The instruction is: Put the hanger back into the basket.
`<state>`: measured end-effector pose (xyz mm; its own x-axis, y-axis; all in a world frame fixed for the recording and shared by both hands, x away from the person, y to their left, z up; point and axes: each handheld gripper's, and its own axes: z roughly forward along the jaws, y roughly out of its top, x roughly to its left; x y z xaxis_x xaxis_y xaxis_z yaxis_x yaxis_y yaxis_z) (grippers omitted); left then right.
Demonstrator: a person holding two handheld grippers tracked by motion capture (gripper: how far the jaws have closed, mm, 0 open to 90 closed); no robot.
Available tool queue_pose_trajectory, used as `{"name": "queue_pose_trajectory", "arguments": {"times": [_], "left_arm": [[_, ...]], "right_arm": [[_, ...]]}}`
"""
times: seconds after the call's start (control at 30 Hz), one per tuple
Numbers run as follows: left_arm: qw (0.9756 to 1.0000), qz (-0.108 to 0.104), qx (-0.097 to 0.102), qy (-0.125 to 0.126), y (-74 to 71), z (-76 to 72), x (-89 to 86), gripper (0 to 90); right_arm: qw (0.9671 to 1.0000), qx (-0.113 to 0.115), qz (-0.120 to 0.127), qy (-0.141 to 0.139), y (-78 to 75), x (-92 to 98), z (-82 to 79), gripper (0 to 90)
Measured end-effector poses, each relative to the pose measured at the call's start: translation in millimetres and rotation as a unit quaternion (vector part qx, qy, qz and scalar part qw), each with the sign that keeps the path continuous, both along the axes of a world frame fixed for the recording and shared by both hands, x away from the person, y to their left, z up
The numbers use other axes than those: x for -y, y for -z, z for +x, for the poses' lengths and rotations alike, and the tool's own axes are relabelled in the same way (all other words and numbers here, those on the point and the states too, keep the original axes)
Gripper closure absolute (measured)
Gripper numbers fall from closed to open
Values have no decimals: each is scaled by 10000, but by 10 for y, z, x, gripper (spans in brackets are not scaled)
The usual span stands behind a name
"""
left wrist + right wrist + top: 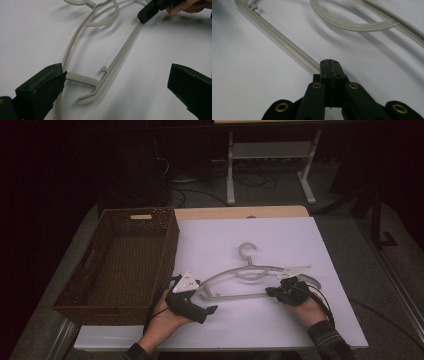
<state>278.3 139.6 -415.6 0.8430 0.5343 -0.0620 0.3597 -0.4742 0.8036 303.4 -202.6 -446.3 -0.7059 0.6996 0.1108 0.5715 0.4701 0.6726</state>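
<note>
A pale grey plastic hanger [248,270] lies flat on the white tabletop [290,240], with its hook pointing away from me. My left gripper [202,296] is open at the hanger's left end. In the left gripper view its jaws [116,80] stand wide apart, either side of the hanger's [110,72] bent end and a small peg, touching nothing. My right gripper [270,291] is shut. Its closed tips [329,65] rest over the hanger's bottom bar [284,42], which runs under them. Nothing shows between the pads.
A brown wicker basket [172,240] with nothing in it stands at the table's left, close to my left hand. Beyond the far edge, on the dark floor, are white desk legs [230,175] and cables. The white surface stretches to the right of the hanger.
</note>
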Motion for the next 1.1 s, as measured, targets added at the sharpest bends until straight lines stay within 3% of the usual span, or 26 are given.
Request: {"name": "queue_pose_trajectory", "arguments": {"times": [0.2,0.27,0.47,0.57,0.8,1.1], "left_arm": [[10000,42,-11,-84,-34,159,124,2],[9999,40,-118,-21,-48,260,178,2],[9997,232,-103,7,-57,552,341,11],[9996,235,-114,105,-47,679,396,156],[9976,577,-240,283,51,936,511,261],[9946,797,-408,519,133,1121,616,421]], "right_arm": [[10000,-19,-7,0,8,-1,2,900],[10000,-22,-7,1,8,-1,3,900],[10000,-11,-21,-8,10,-2,4,900],[10000,-13,-12,-6,11,-1,5,900],[10000,-25,-9,-6,13,1,4,900],[10000,-13,-30,-21,17,6,9,900]]}}
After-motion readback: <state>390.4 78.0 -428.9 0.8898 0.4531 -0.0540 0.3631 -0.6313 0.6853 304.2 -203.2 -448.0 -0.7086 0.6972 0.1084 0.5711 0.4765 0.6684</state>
